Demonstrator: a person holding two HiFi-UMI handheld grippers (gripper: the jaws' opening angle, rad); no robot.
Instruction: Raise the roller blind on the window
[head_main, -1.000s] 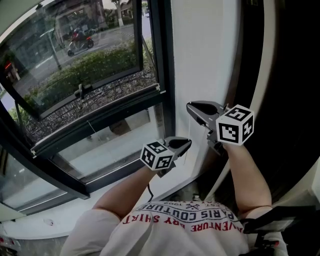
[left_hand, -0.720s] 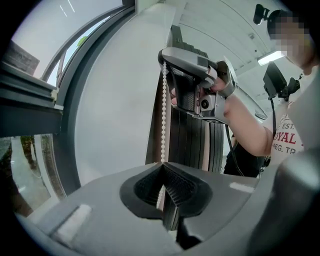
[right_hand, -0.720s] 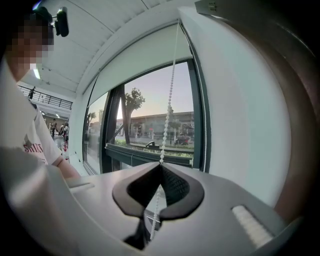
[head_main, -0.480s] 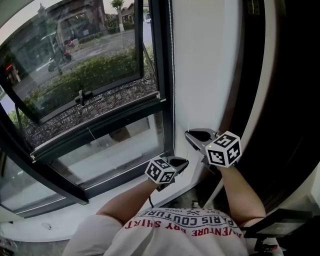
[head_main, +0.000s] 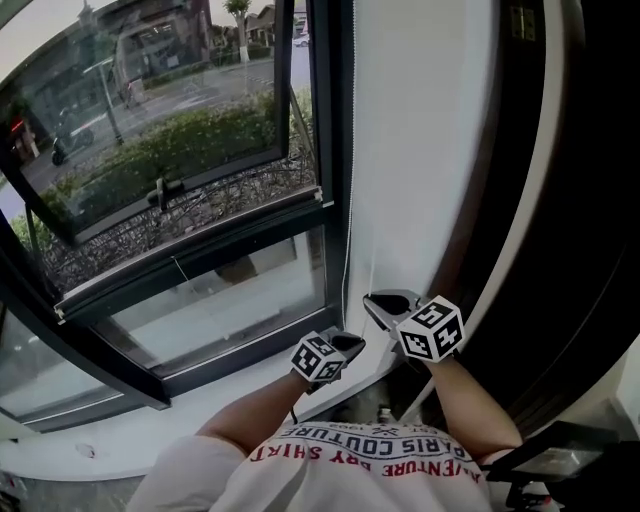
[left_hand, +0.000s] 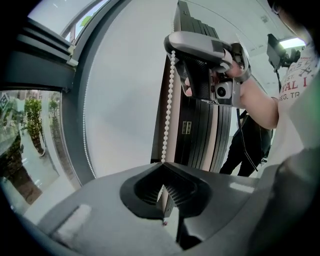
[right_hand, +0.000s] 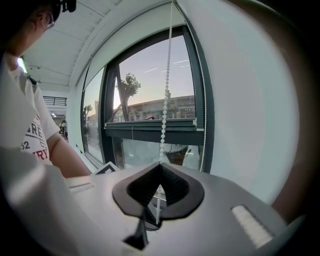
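Chain (left_hand: 167, 110) clenched twice: my right gripper (right_hand: 160, 165) pinches above, my left gripper (left_hand: 162, 165) below, both on one strand for a firm pull.

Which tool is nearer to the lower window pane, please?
Left. The left tool sits by the right corner of the lower window pane; the right tool is farther right, against the white wall. Both clamp the bead chain.

White T-shirt (head_main: 330, 480); red-and-dark lettering (head_main: 365, 440)
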